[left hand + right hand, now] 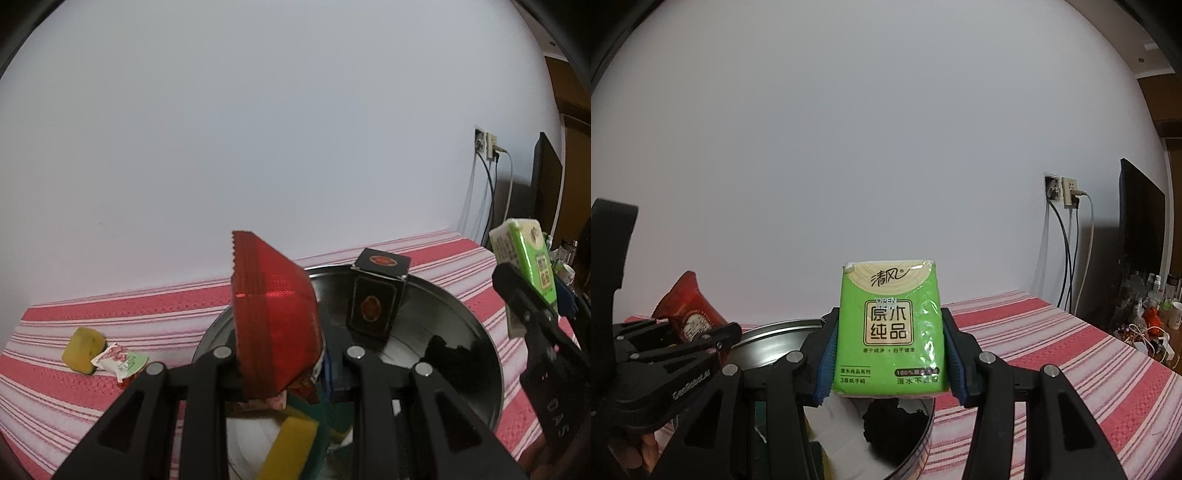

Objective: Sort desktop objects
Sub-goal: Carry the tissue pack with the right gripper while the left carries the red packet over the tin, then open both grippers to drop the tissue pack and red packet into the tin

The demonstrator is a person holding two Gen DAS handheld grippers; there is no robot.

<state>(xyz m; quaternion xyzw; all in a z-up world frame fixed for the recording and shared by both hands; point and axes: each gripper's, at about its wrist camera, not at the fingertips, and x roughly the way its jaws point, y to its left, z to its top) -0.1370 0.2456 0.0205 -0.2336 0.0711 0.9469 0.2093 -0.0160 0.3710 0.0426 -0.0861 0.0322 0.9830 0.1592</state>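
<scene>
Left gripper (284, 354) clamped nearly shut, angled downward; right gripper (890, 350) beside it, jaws partly spread in a grip, near level.

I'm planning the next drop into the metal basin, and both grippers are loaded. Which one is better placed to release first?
Left, probably. The left gripper holds the red snack packet directly over the metal basin. The right gripper holds the green tissue pack nearer the basin's right rim.

basin (476, 325): on the surface (147, 306), towards its right end
box (376, 301): upright inside the basin, at its far side
sponge (83, 349): on the surface left of the basin, touching the sachet (120, 362) to its right
</scene>
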